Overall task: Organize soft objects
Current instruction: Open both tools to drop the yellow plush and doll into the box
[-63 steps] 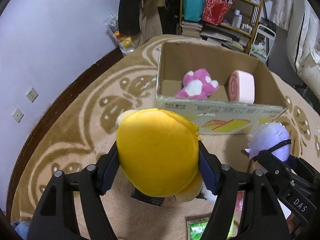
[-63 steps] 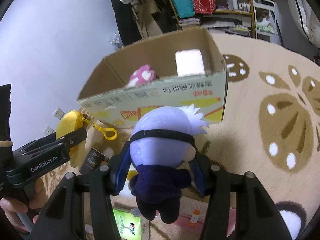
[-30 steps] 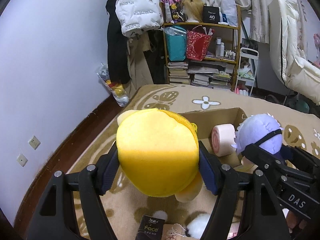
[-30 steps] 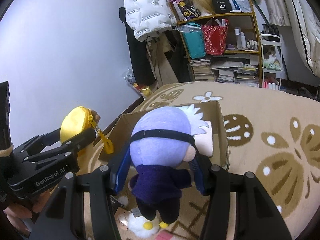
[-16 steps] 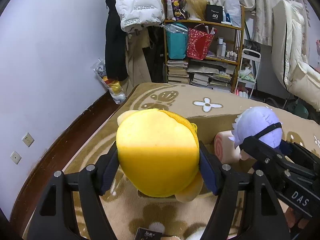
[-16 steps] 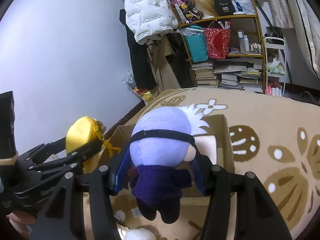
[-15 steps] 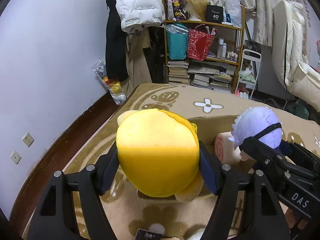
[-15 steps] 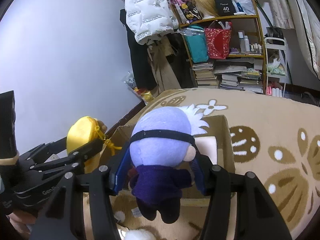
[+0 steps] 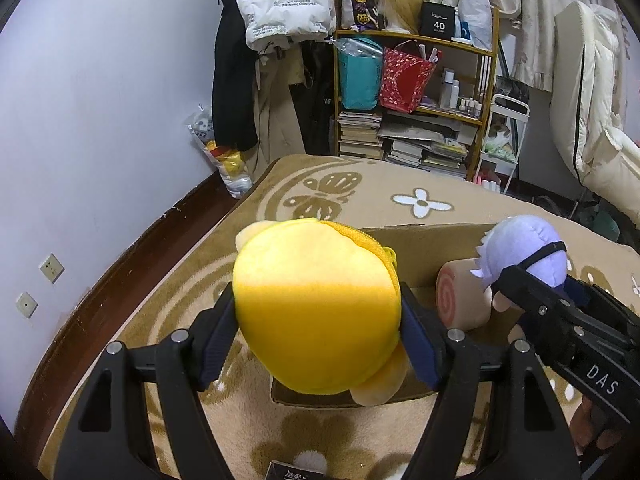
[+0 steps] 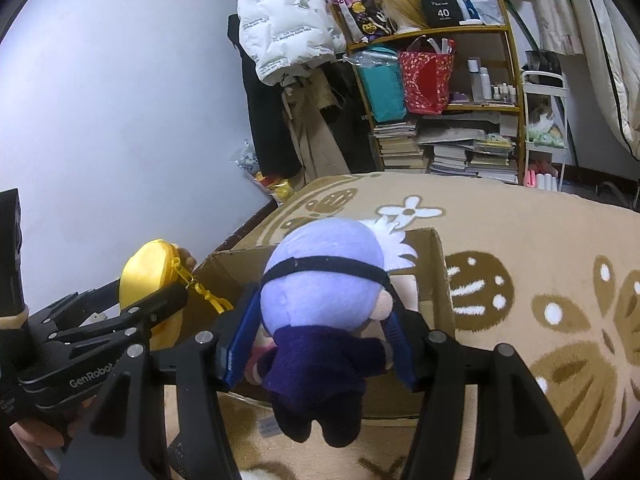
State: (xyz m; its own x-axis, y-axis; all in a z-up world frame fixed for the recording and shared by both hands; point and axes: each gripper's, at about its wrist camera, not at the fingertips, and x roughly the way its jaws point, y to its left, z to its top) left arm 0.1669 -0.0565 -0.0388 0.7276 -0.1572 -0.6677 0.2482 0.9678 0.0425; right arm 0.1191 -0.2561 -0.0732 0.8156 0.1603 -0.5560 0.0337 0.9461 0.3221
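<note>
- Two plush toys are hanging over the cardboard box (image 9: 432, 256) right now, one in each of my grippers.
- I'm watching the left gripper (image 9: 318, 336): its jaws are easing apart, yet the blue pads are pressing both sides of the round yellow plush pouch (image 9: 316, 312), so it is pinched there above the box's near-left corner.
- From the right wrist view, the pouch's yellow clip (image 10: 208, 292) is dangling beside the box wall.
- I'm seeing the right gripper (image 10: 320, 344) opening too, with the lavender-haired doll (image 10: 320, 304) caught between its blue pads, dark body hanging down over the box's near edge.
- Inside the box, a pink swirl-roll cushion (image 9: 460, 300) is lying just beside the doll's head.
- Everything is sitting on the tan patterned rug (image 10: 540, 240); a cluttered shelf (image 9: 416, 96) is standing at the back.
</note>
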